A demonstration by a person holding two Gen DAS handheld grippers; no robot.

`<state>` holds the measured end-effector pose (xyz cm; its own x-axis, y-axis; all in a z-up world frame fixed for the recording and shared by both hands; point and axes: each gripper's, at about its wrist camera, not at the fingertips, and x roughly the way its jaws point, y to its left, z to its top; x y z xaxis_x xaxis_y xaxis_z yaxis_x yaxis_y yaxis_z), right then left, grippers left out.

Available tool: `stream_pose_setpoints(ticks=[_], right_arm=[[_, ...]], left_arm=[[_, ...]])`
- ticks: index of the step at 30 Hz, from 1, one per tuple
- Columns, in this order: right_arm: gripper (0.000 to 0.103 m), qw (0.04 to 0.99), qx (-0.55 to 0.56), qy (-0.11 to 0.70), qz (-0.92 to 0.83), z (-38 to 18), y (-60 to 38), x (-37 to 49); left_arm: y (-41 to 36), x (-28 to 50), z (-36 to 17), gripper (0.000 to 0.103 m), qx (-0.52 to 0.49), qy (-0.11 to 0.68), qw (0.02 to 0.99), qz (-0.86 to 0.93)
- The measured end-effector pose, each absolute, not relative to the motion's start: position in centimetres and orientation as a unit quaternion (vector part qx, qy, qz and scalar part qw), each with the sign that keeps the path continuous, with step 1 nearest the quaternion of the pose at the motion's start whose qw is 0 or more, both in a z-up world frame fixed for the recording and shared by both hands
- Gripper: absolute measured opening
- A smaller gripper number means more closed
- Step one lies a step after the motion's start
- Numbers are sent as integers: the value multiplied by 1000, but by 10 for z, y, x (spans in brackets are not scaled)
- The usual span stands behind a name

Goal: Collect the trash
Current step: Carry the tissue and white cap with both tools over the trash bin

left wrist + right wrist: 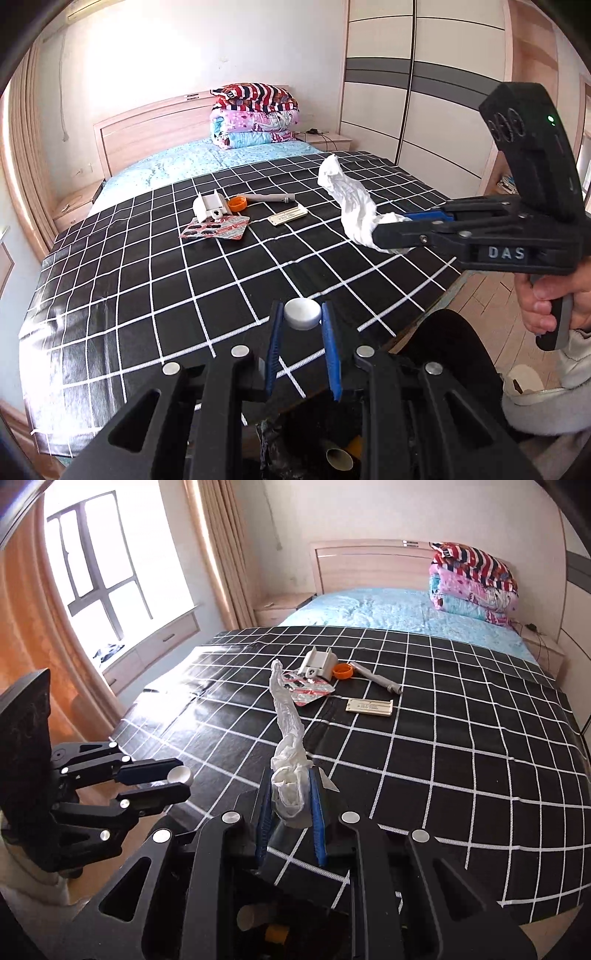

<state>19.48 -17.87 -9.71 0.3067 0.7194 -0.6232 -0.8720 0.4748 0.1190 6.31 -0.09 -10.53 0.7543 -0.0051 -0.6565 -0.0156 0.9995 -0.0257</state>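
My left gripper [302, 317] is shut on a white round cap [302, 313], held over the near edge of the bed; it also shows in the right wrist view [181, 781]. My right gripper [290, 794] is shut on a twisted white tissue [288, 738] that stands up between its fingers; it also shows in the left wrist view [384, 230]. On the black checked cover [147, 295] lie a blister pack [218, 229], a white plastic holder [208, 208], an orange cap [237, 204], a grey tube [269, 198] and a small beige card [288, 216].
A black bin [332, 454] with a cardboard tube inside sits below both grippers at the bed's foot. Folded quilts [255, 114] are stacked at the headboard. A wardrobe [424, 74] stands on the right, a window [92, 561] and curtains on the left.
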Motion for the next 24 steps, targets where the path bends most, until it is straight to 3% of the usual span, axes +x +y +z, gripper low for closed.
stream_pose_setpoints(ticks=[11, 24], right_arm=[[19, 768, -140, 341, 524, -130, -210, 160], [19, 727, -158, 419, 521, -199, -216, 154]], left_arm=[[-31, 34, -122, 21, 0, 370, 928, -31], [-42, 31, -196, 21, -26, 453, 890, -54]])
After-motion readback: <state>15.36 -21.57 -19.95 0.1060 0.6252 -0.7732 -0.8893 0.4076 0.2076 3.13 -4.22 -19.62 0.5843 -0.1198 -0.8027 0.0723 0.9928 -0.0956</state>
